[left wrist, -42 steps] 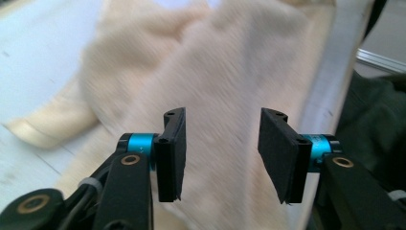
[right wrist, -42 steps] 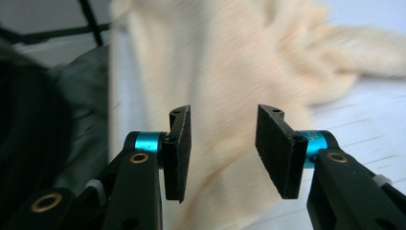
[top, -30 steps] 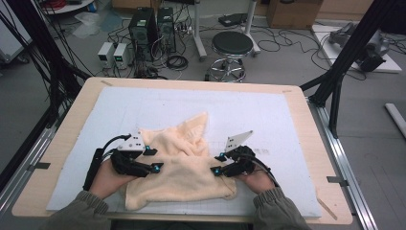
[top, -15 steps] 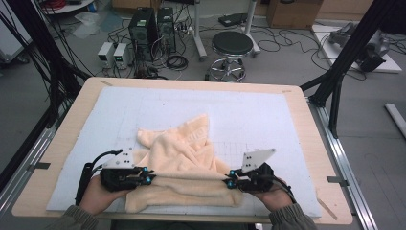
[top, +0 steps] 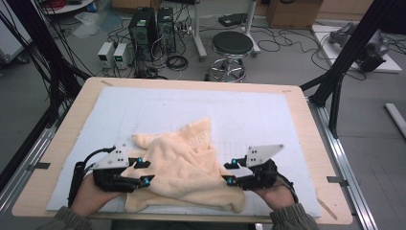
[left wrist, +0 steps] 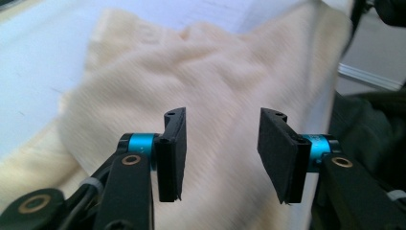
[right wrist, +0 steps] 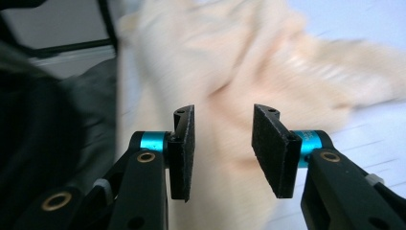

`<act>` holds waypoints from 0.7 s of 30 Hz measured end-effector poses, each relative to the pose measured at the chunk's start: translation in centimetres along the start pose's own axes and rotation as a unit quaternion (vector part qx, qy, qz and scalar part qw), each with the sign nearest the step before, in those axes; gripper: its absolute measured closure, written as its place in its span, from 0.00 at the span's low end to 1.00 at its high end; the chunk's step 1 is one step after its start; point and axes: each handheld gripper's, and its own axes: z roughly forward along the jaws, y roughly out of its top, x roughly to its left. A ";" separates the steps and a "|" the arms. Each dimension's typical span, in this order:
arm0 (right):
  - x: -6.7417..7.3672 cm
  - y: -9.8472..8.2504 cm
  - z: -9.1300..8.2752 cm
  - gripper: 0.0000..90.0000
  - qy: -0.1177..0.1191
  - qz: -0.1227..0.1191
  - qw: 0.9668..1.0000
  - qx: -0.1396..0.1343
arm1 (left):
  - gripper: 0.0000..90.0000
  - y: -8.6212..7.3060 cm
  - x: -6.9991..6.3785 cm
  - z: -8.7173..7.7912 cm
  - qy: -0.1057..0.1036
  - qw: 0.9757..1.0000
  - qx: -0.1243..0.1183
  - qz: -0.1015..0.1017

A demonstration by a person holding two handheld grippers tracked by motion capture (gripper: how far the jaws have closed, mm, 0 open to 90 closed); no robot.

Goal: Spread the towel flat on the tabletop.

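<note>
tabletop (top: 306,124): wooden, white mat (top: 268,115) on it | floor behind: round black stool (top: 232,44), 2 black computer towers (top: 152,24), 2 small white boxes (top: 114,53), loose cables (top: 287,36)

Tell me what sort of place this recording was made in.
Most likely a robotics or data-collection lab, not a home. A wooden table sits inside a black metal frame, computer towers and tangled cables lie on the floor behind it, and a round stool stands nearby.
</note>
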 end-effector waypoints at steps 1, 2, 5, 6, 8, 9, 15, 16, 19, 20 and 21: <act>-0.7 0.3 0.3 0.67 -0.011 0.000 1.000 -0.004 | 0.58 0.4 0.4 0.4 0.005 1.000 -0.004 0.002; -1.4 0.5 0.7 0.67 -0.018 0.005 1.000 -0.002 | 0.57 0.7 0.8 0.9 0.013 1.000 -0.005 0.007; -3.7 0.8 2.9 0.61 -0.029 0.013 0.999 0.014 | 0.51 1.2 2.5 2.8 0.026 1.000 -0.003 -0.008; -5.0 0.7 4.7 0.54 -0.033 0.013 0.999 0.034 | 0.48 1.3 3.1 3.4 0.034 0.999 0.003 -0.012; -5.7 0.4 5.6 0.53 -0.033 0.014 0.998 0.043 | 0.46 1.3 4.2 4.7 0.048 0.999 0.008 -0.014; -6.8 -0.2 7.1 0.50 -0.023 0.024 0.998 0.057 | 0.44 1.3 4.7 5.3 0.050 0.999 0.011 -0.018; -8.2 -1.4 9.1 0.67 0.016 0.056 0.996 0.065 | 0.53 0.3 6.7 8.6 -0.012 0.995 0.075 -0.064; -8.2 -1.5 9.2 0.75 0.024 0.055 0.996 0.069 | 0.60 0.1 6.7 9.0 -0.018 0.994 0.085 -0.065; -8.4 -1.5 8.9 0.90 0.039 0.058 0.996 0.055 | 0.82 0.0 6.5 9.3 -0.021 0.994 0.092 -0.053; -8.5 -1.5 8.7 0.90 0.037 0.059 0.996 0.057 | 0.85 0.0 6.4 9.3 -0.017 0.994 0.090 -0.052; -8.5 -1.5 8.4 0.91 0.034 0.059 0.996 0.058 | 0.87 0.2 6.3 9.2 -0.013 0.995 0.088 -0.048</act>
